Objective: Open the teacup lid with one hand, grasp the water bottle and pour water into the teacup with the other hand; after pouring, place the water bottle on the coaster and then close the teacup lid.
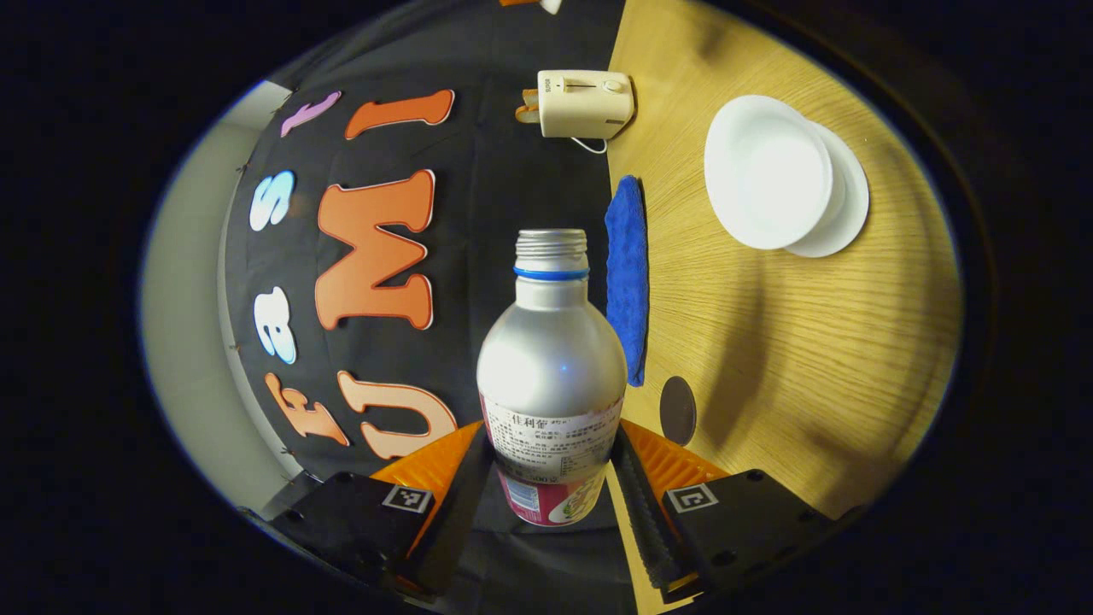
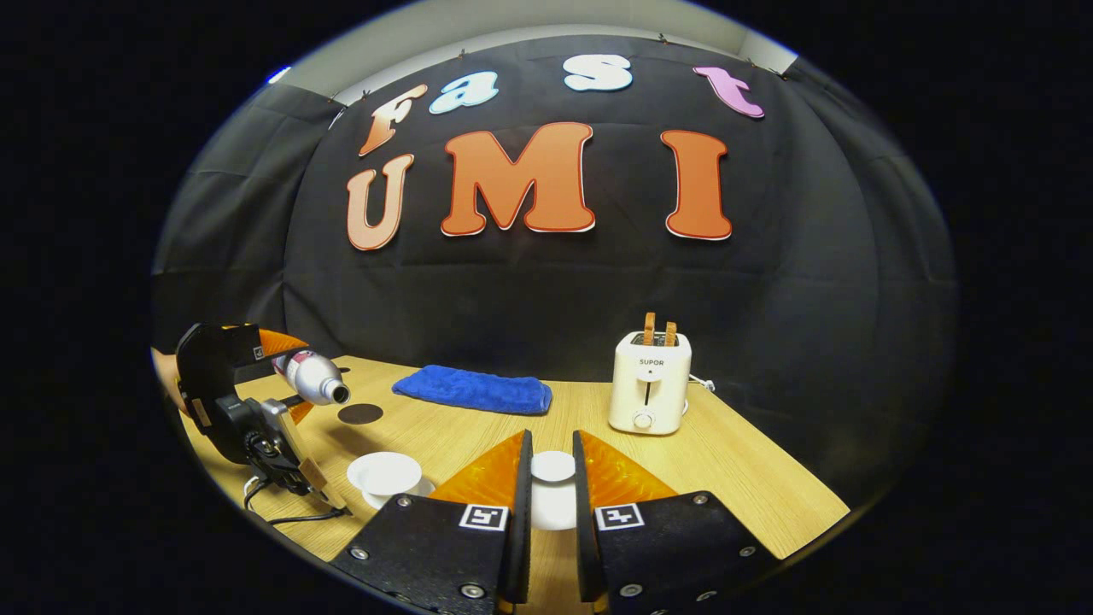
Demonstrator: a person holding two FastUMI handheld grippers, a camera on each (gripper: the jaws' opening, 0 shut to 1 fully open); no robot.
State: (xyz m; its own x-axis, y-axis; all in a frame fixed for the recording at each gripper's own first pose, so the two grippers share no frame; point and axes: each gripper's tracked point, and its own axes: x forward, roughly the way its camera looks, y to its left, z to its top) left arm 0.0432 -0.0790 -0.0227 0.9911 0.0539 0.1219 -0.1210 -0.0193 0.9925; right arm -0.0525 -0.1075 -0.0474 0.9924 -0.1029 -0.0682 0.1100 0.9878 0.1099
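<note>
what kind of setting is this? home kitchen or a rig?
Likely a staged recording booth, not a home kitchen: a wooden table backed by black cloth, set with props: a toaster, a blue towel, and a handheld left gripper with its jaws shut on the bottle.

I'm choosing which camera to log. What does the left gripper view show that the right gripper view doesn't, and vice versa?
Left gripper view: the bottle label and threaded neck close up, clamped between the left gripper fingers. Right gripper view: the white lid between the right gripper fingers. Shared: cup, coaster, blue cloth, toaster, table.
</note>
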